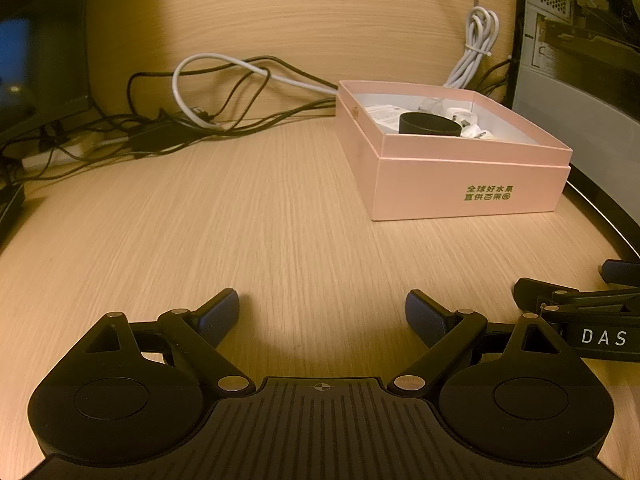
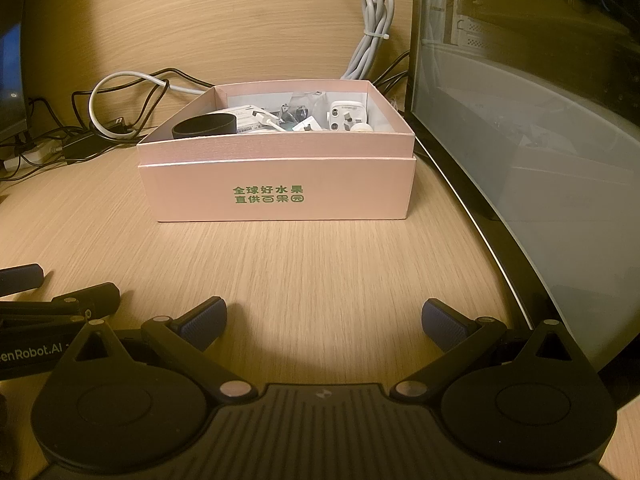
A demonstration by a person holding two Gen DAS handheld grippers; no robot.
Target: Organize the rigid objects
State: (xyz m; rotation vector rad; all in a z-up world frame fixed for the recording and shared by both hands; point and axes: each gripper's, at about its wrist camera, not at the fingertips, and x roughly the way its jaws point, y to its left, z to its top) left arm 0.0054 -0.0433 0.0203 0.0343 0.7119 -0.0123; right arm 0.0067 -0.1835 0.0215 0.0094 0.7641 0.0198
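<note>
A pink cardboard box (image 1: 468, 192) with green lettering stands on the wooden desk, also in the right wrist view (image 2: 276, 192). Inside lie a black round band (image 1: 430, 124) (image 2: 204, 126), a white plug adapter (image 2: 346, 116) (image 1: 460, 114), white cables and small packets. My left gripper (image 1: 322, 314) is open and empty, low over the desk, left of and in front of the box. My right gripper (image 2: 324, 322) is open and empty, in front of the box. The right gripper shows at the right edge of the left wrist view (image 1: 580, 300).
A tangle of black and white cables (image 1: 192, 100) lies at the back left of the desk. A bundled grey cable (image 2: 374, 36) hangs on the wooden back panel. A computer case with a glass side (image 2: 520, 120) stands close on the right. A monitor (image 1: 40, 40) stands far left.
</note>
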